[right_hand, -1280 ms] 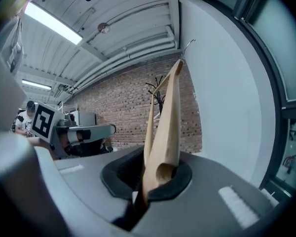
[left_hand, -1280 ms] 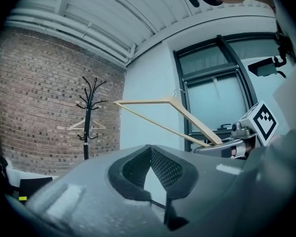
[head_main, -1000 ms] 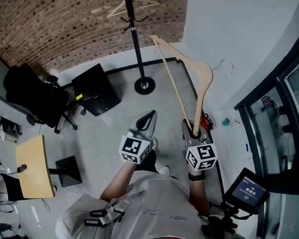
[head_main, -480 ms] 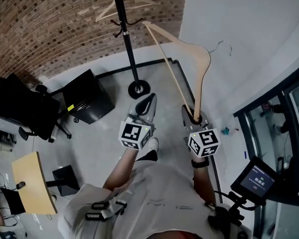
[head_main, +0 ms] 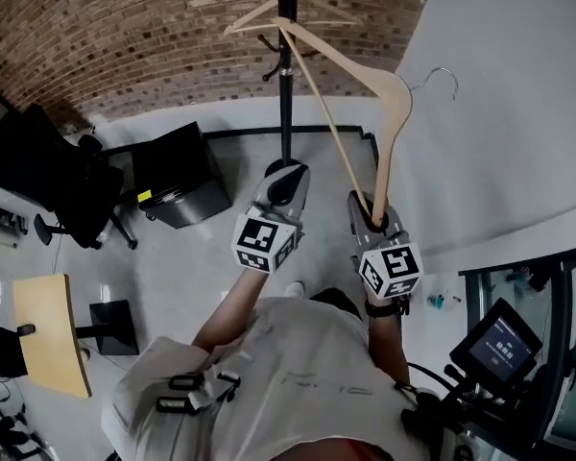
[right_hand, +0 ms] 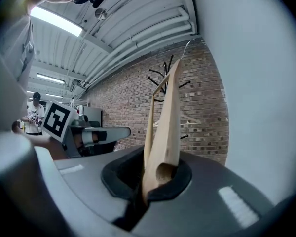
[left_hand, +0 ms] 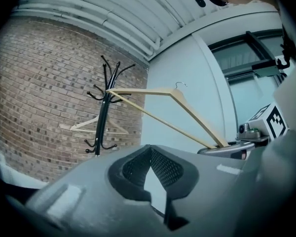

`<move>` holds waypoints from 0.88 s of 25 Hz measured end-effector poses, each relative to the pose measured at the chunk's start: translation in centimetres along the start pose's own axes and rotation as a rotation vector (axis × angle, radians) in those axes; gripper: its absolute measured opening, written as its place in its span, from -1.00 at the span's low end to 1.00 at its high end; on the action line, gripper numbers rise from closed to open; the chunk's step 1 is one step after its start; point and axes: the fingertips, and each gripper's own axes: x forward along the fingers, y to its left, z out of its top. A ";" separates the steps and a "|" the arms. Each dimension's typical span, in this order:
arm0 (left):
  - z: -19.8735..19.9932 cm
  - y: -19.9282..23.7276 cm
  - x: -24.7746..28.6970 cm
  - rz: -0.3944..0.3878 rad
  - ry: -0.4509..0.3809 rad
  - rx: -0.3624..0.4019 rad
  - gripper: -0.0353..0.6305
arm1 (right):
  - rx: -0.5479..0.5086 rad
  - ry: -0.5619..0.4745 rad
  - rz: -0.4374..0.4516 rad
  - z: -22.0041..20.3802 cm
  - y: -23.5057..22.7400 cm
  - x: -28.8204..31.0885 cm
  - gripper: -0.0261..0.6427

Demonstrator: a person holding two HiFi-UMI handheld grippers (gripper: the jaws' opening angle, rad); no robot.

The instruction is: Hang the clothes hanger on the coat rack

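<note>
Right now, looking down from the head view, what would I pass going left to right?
Black office chair → black cabinet → left gripper → right gripper, holding the wooden hanger → small screen.

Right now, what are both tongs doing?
Left tongs: shut, empty.
Right tongs: shut on the wooden hanger, gripping one end.

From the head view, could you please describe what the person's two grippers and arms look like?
Both the left gripper and the right gripper have smooth grey bodies tapering to dark textured pads. Each carries a white cube printed with black square markers. The person wears a light short-sleeved shirt; the forearms are bare.
</note>
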 end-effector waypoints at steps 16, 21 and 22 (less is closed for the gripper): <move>1.8 12.8 7.2 0.370 -0.029 0.037 -0.90 | -0.130 0.002 0.448 3.5 -6.0 17.8 -0.90; 4.4 15.6 6.3 0.512 -0.080 0.085 -0.89 | -0.224 -0.030 0.643 7.4 -5.7 22.4 -0.90; 4.4 16.2 5.9 0.539 -0.079 0.080 -0.89 | -0.248 -0.030 0.675 8.1 -5.3 23.2 -0.90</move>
